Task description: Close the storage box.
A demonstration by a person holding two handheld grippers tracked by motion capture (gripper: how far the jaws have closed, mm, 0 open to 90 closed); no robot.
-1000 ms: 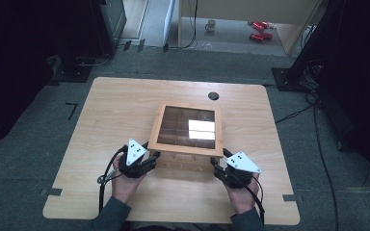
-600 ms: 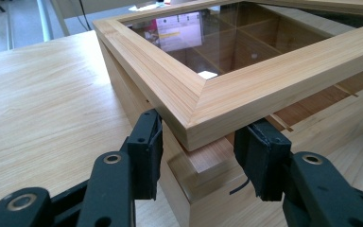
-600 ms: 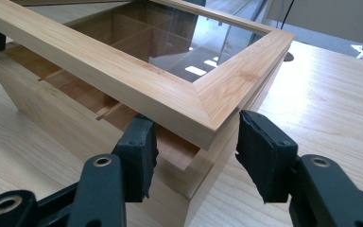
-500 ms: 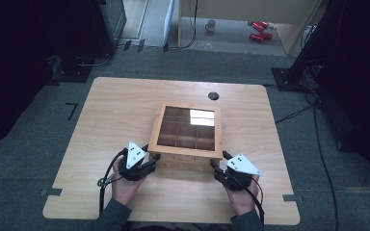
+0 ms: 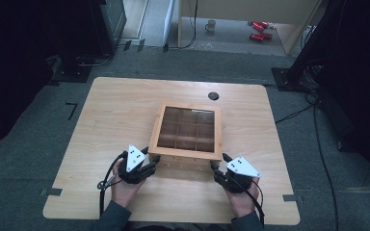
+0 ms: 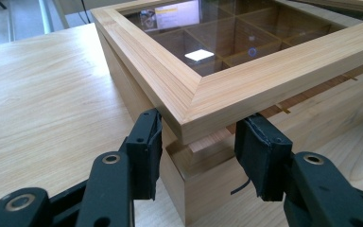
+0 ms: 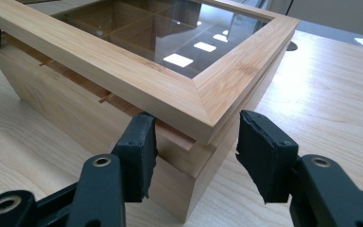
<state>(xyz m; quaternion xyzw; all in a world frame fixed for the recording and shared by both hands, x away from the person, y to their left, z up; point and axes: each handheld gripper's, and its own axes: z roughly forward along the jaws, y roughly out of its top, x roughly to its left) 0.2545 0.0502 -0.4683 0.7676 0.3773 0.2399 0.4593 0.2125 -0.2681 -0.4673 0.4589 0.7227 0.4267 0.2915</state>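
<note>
The high view looks forward and down over the whole wooden table [image 5: 125,115]; each gripper view sits low and close at one near corner of the glass-lidded wooden box [image 5: 189,132], which all three share

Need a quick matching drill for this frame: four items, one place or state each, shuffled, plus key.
Items:
1. left gripper
2. right gripper
3. glass lid
4. round hole

Places or states:
A. in the table beyond the wooden box
B. at the box's near right corner, fingers astride it
C. raised off the box at the front
D. at the box's near left corner, fingers astride it

Pairs: 1-D, 2-B, 3-C, 4-A
</note>
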